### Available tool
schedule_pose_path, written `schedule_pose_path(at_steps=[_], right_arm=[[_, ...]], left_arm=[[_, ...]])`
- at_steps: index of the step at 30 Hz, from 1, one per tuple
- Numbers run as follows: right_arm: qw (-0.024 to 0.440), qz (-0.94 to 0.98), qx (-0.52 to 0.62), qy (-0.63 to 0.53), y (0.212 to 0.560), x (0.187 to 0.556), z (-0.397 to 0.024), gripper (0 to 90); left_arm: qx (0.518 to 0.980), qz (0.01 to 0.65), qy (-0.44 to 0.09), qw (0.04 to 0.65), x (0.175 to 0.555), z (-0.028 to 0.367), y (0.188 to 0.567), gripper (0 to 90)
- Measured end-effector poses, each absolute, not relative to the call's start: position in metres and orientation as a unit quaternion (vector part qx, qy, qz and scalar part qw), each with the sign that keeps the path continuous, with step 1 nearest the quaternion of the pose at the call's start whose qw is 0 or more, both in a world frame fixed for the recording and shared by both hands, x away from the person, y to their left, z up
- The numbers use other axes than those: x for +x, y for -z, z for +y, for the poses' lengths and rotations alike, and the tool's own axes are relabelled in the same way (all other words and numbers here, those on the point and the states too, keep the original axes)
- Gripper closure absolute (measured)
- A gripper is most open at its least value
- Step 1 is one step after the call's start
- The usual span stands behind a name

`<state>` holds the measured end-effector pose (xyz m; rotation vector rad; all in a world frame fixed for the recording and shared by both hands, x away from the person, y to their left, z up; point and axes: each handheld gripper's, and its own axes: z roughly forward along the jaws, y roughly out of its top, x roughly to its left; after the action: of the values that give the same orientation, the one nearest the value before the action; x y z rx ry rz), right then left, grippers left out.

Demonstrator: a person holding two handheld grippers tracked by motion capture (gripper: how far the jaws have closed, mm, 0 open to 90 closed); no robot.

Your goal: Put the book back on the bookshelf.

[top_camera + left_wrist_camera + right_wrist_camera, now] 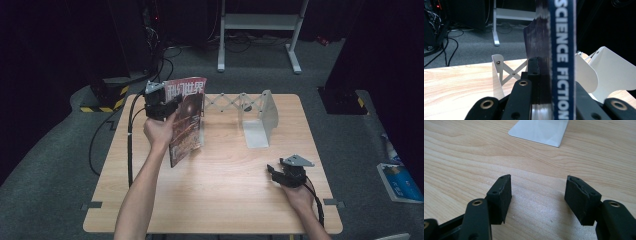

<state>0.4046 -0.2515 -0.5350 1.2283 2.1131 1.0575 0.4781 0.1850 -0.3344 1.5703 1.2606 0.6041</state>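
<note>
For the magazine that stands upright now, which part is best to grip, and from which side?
Probably the spine edge, near the top, from the left side: the magazine stands upright beside the white rack, and its thin spine fits between jaws. The left gripper already clamps there.

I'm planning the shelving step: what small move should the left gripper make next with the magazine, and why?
Probably ease the magazine rightward into the white expanding book rack. The left gripper clamps it upright at the rack's left end, its lower edge near the table.

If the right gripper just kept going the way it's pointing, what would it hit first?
Probably the bookend's flat white base plate, lying ahead of the open right gripper. Before it there is bare table; depth is hard to judge.
</note>
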Motion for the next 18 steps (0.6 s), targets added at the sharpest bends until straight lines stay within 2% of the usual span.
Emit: schedule_pose_path(at_steps=[11, 18], right_arm=[[0.237, 0.770, 0.449, -0.386, 0.535, 0.405, -0.251, 38.1], [0.237, 0.770, 0.449, -0.386, 0.535, 0.405, -0.251, 38.1]], left_arm=[[0.650, 0.517, -0.263, 0.491, 0.484, 0.181, 0.340, 83.9], [0.632, 0.519, -0.272, 0.507, 0.483, 0.179, 0.350, 83.9]])
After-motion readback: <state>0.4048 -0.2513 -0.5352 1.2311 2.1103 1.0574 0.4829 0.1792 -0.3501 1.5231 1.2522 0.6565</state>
